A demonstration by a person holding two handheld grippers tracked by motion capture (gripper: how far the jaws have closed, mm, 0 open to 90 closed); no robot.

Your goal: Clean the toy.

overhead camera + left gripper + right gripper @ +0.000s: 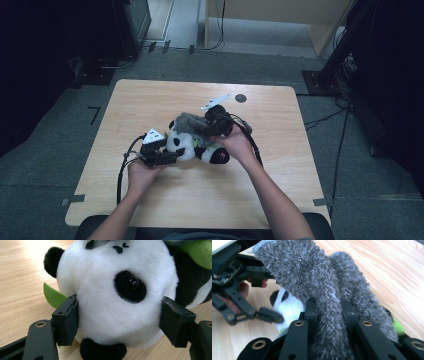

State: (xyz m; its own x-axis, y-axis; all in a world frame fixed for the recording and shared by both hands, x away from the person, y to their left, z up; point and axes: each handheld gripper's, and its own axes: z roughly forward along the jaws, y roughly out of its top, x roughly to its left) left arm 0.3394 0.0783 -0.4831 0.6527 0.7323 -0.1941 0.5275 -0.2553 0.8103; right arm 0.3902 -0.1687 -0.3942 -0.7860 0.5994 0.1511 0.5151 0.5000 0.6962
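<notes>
The left gripper (pixel 117 322) clamps the panda plush (pixel 192 145) by its white head, jaws pressed in at both cheeks, while the right gripper (pixel 328 315) is shut tight on a fold of grey fuzzy cloth (pixel 312 277) draped over the toy. The step in hand looks like dressing or wrapping the panda near the middle of the table (pixel 150 100). Next, the right hand probably needs to draw the cloth across while the left steadies. The panda lies on its side, long axis roughly left-right, head toward the left gripper
</notes>
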